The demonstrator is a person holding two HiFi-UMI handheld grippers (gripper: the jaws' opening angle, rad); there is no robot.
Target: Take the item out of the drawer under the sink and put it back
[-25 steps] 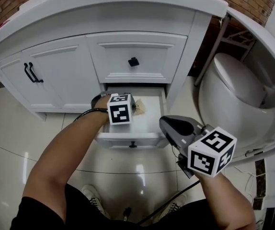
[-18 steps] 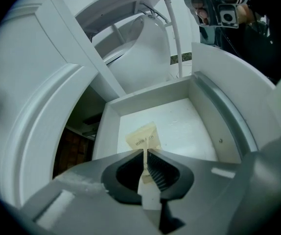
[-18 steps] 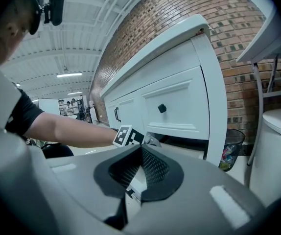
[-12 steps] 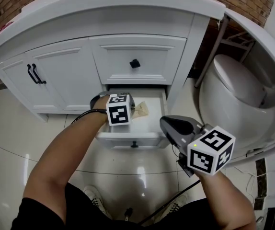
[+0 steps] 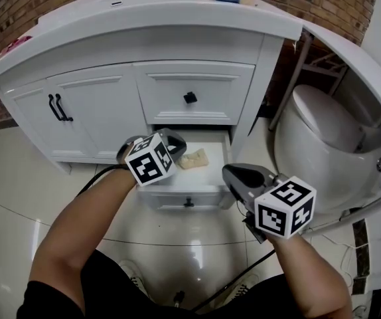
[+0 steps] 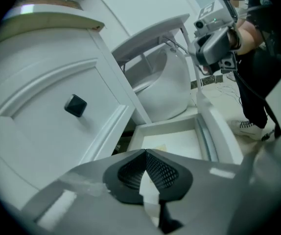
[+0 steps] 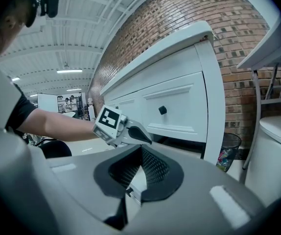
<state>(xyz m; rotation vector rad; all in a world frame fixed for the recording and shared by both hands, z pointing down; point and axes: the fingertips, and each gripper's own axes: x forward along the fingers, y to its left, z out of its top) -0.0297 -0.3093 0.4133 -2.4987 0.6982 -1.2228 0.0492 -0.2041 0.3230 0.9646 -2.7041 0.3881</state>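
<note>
the bottom drawer [image 5: 177, 191] of the vanity [image 5: 197, 38] stands pulled out, with the beige item [image 5: 194, 159] lying near its back. the left hand-held gripper [image 5: 172, 140] hangs just beside the item, jaws together and empty, probably poised to reach in. the right hand-held gripper [image 5: 235, 173], also closed on nothing, waits off to the side, clear of the drawer.

left gripper [image 5: 172, 140] jaws together, empty, arm stretched forward; right gripper [image 5: 233, 173] jaws together, empty, held back at right, pointing toward left gripper
</note>
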